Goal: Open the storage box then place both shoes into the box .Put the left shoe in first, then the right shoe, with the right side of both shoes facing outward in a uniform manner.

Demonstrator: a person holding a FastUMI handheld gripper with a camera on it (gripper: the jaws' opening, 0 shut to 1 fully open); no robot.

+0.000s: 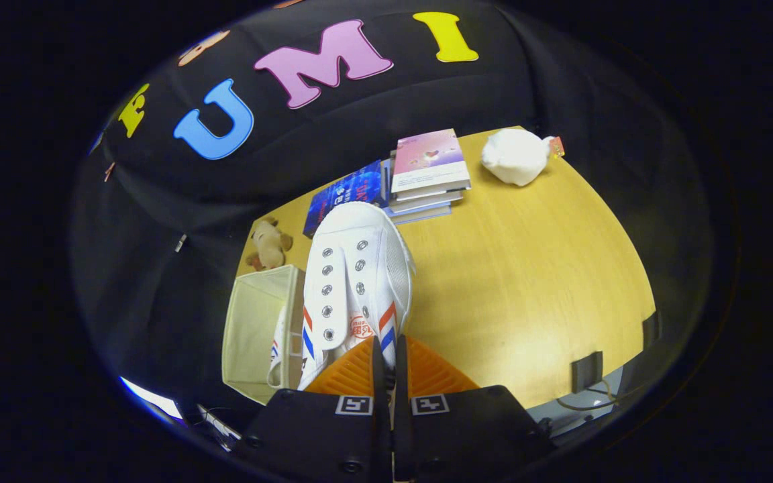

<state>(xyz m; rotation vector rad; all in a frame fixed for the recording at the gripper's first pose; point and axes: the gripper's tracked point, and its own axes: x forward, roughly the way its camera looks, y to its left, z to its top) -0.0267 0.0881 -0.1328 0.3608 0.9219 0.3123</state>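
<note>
My gripper [390, 359] is shut on the side edge of a white canvas shoe [353, 268] with red and blue stripes. The orange fingers [343, 376] pinch the shoe's collar, and its toe points away from me, above the wooden table [527, 268]. The shoe hangs in the air, just right of the cream fabric storage box [255, 322], which stands open at the table's left edge. A second white shoe [278, 352] with the same stripes shows partly inside the box, against its right wall, mostly hidden by the held shoe.
A stack of books [427, 174] and a blue book [346, 194] lie at the table's far side. A small plush toy [269, 245] sits beyond the box. A white bundle [514, 155] rests at the far right corner. Black clamps [586, 369] grip the near right edge.
</note>
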